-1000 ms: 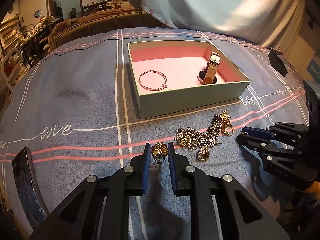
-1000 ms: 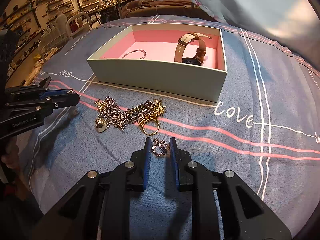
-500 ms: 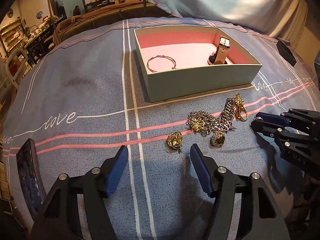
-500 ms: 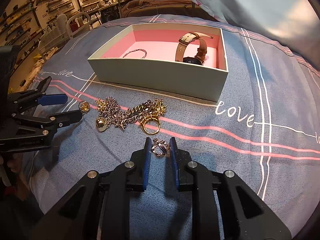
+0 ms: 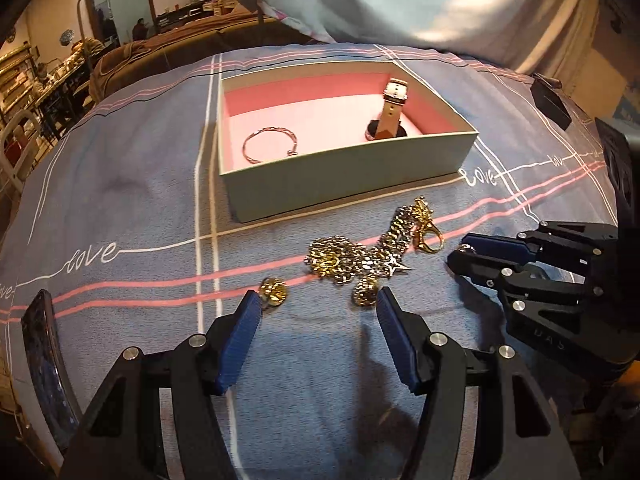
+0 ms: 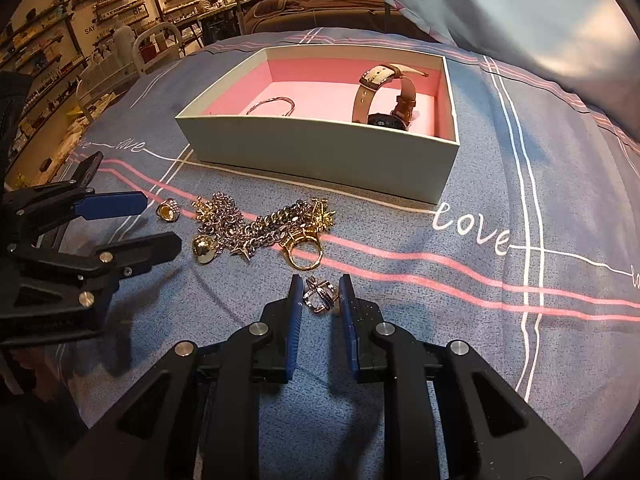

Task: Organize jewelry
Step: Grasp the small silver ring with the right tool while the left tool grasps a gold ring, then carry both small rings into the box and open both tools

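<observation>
Left claw (image 5: 316,300) now spread wide, gold ring (image 5: 273,291) released onto bedspread (image 5: 120,200); right claw (image 6: 319,294) stays clamped on silver ring (image 6: 319,298)

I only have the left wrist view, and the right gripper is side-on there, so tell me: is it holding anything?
Observer: Yes. The right wrist view shows the right gripper closed on a small silver ring with a dark band.
Operator: Is the small gold ring inside my left gripper?
Observer: No. The left gripper is open, and the small gold ring lies on the cloth just past one fingertip, not between the fingers.
Operator: Which loose piece is nearest the right gripper?
Observer: The large gold ring. It lies just ahead of the fingertips, at the end of the chain pile.
</observation>
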`<state>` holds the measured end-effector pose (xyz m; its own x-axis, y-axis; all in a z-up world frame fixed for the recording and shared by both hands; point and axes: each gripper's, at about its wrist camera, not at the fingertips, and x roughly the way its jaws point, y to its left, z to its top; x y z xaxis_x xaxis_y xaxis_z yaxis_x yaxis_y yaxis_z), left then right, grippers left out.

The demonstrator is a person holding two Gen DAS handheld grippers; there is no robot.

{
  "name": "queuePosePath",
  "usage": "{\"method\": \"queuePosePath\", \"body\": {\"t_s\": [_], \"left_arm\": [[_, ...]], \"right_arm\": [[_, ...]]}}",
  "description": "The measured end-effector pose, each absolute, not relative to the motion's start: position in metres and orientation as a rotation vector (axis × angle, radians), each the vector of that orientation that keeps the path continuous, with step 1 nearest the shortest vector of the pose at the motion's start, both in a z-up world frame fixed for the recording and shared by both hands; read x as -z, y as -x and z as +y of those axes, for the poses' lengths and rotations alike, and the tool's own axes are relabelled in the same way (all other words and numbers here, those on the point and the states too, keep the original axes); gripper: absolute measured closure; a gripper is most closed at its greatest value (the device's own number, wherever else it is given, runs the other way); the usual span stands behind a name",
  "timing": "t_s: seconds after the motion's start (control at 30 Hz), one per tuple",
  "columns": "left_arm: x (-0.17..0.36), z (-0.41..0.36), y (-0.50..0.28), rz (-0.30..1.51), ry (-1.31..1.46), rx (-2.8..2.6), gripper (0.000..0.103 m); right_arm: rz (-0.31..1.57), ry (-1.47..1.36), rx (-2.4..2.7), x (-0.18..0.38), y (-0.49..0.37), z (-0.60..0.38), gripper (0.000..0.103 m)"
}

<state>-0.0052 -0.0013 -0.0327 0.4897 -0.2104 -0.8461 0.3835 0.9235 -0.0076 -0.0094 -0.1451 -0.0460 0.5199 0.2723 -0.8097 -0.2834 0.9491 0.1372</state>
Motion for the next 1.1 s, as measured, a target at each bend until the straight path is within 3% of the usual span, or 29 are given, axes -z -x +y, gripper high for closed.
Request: {"method": "queuePosePath", "body": {"t_s": [0.1,0.17,0.2,0.53,1.1], "left_arm": [[0.041,-0.018,0.006,1.004,-0.224,0.401,0.056],[0.050,-0.022,0.004,1.027,-0.237,0.414,0.085],[0.051,-0.022,0.003,1.023,-0.235,0.413,0.086],[0.026,-0.009,0.000,1.007,-0.165,0.393,0.087],[-0.069,-0.004,-0.084,0.841,-0.029,0.279,0.087]], "right_arm": [[0.968,0.009,-0.332,0.046,0.011,-0.146,0.084],[0.967,0.011,-0.333,0.045,0.012,-0.146,0.084],[0.966,0.012,-0.332,0.045,0.013,-0.146,0.084],[0.925,0.037,-0.356,0.025,0.017,-0.138,0.084],[0.730,0.087,-0.306,-0.069,-0.058,-0.125,0.084]]}}
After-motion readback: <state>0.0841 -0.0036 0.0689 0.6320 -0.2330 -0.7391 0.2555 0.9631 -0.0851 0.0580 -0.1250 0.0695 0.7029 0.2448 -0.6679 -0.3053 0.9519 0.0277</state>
